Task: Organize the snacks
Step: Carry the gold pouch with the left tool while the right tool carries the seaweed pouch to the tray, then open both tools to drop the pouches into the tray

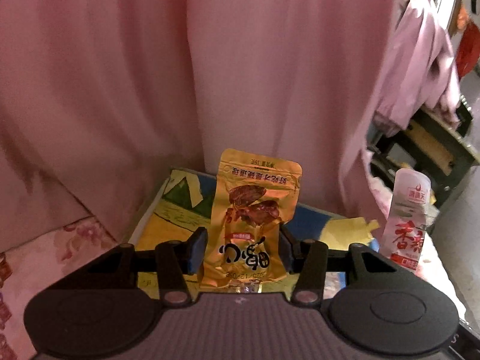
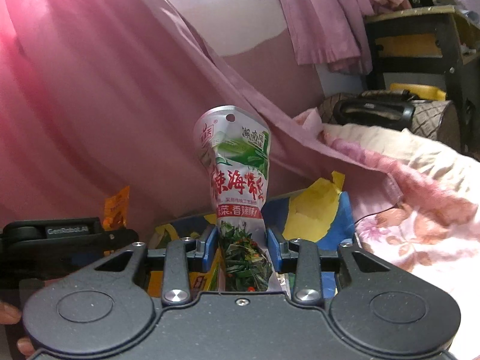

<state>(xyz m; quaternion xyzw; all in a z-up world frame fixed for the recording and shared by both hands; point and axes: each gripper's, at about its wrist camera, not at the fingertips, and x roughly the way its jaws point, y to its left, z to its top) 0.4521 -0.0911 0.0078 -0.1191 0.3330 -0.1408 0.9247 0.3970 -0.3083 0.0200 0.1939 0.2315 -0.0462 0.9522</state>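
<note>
The left hand-held gripper [image 1: 241, 253] was clenched on a golden snack pouch [image 1: 252, 219], its blue pads pressing the pouch's lower half from both sides. The pouch stood upright between the fingers with its print upside down, a picture of brown meat at its middle. The right hand-held gripper [image 2: 241, 247] grasped a white seaweed snack packet [image 2: 237, 192] near its lower part, pinching it narrow at the waist; the packet rose upright, with red characters, green leaves and a small hang hole at the top.

Below both grippers lay a blue box [image 1: 303, 225] patched with yellow tape [image 2: 315, 213], resting on a bed with a pink floral bedspread [image 2: 405, 225]. A pink curtain [image 1: 150, 75] hung close behind the box. In the left wrist view the white packet [image 1: 405, 225] showed at the right edge; in the right wrist view the golden pouch [image 2: 115, 210] and the black body of the left gripper [image 2: 60, 234] showed at the left edge. A dark shelf unit [image 2: 420, 45] stood in the background at right, with a patterned bag [image 2: 390, 111] in front of it.
</note>
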